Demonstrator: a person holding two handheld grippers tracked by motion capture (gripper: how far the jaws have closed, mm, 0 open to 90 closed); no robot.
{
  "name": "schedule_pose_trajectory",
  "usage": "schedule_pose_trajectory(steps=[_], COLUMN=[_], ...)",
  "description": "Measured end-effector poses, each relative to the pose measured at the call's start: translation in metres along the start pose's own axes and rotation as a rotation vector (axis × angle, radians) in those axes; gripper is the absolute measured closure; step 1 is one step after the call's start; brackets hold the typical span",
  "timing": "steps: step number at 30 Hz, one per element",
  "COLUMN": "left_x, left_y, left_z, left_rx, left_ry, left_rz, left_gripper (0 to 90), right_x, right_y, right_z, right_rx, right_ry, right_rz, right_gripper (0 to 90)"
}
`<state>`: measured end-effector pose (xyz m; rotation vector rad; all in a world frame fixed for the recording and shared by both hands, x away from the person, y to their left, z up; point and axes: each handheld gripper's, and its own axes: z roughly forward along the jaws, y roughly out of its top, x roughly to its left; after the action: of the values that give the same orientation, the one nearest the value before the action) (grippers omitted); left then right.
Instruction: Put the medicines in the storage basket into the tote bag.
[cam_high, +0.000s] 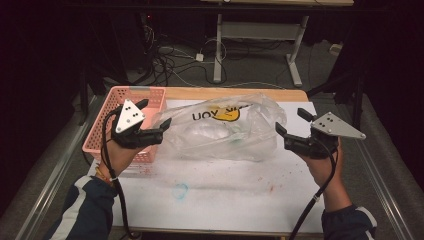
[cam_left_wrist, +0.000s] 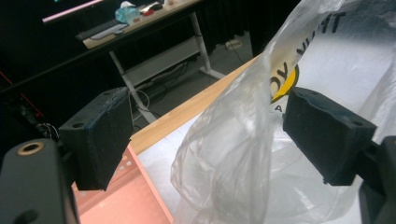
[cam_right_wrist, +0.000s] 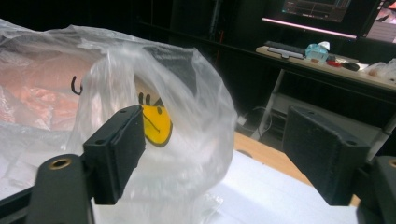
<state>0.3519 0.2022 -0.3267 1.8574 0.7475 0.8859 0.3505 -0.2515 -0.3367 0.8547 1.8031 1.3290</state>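
Dark workshop surroundings, with cables on the floor and a white-legged desk (cam_high: 260, 30) behind, frame a wooden table (cam_high: 235, 93) covered by a stained white sheet (cam_high: 225, 195). Across the sheet's far half lies a large clear plastic bag (cam_high: 225, 132) printed with a yellow smiley logo (cam_high: 223, 115), its left end touching a pink plastic basket (cam_high: 135, 97) at the table's far left corner. A person in a dark, white-striped jacket holds the left gripper (cam_high: 155, 119) at the bag's left end and the right gripper (cam_high: 291, 126) just beside its right end.

Both grippers stand spread. The left gripper view shows a fold of film rising between the black pads (cam_left_wrist: 100, 137) with neither pressing it; the right gripper view shows the bag ahead of open jaws, nothing between them.

Judged from here, the limp, slippery film could slide out if a gripper closes on too thin a fold, and uneven pulls might tear it or drag it against the basket.

Only the gripper views catch the far desk's keyboard (cam_right_wrist: 287, 48) and blue bottle (cam_right_wrist: 317, 50); the high view alone gives the bag's full spread.
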Motion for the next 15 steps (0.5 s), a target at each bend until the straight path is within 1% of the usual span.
schedule_pose_trajectory(steps=[1, 2, 3, 5, 6, 9, 10, 13, 15], left_x=[-0.001, -0.003, -0.004, -0.007, -0.008, -0.015, -0.017, -0.022, -0.024], left_y=[0.0, 0.0, -0.001, -0.003, -0.004, -0.011, -0.013, -0.022, -0.028], left_z=[-0.003, -0.007, -0.01, -0.013, -0.015, -0.019, -0.021, -0.027, -0.031], left_rx=[-0.007, -0.019, -0.029, -0.034, -0.038, -0.04, -0.036, -0.036, -0.027], left_ry=[0.013, 0.012, 0.008, -0.002, -0.012, -0.029, -0.043, -0.063, -0.062], left_rz=[0.003, 0.006, 0.006, 0.014, 0.016, 0.032, 0.024, 0.025, 0.032], left_gripper=[16.0, 16.1, 16.1, 15.9, 15.9, 15.8, 15.8, 15.8, 15.8], right_x=[0.001, 0.001, 0.002, 0.005, 0.006, 0.008, 0.009, 0.012, 0.013], right_y=[-0.002, -0.004, -0.006, -0.01, -0.012, -0.017, -0.018, -0.022, -0.025], right_z=[-0.001, -0.003, -0.004, -0.004, -0.005, -0.006, -0.007, -0.01, -0.011], right_rx=[-0.004, -0.006, -0.003, 0.007, 0.008, 0.02, 0.022, 0.029, 0.042], right_ry=[0.003, 0.008, 0.01, 0.019, 0.016, 0.032, 0.033, 0.048, 0.056], right_rz=[0.002, 0.006, 0.015, 0.01, 0.005, -0.005, -0.014, -0.018, -0.027], right_gripper=[20.6, 20.6, 20.5, 20.5, 20.5, 20.9, 21.5, 21.8, 21.8])
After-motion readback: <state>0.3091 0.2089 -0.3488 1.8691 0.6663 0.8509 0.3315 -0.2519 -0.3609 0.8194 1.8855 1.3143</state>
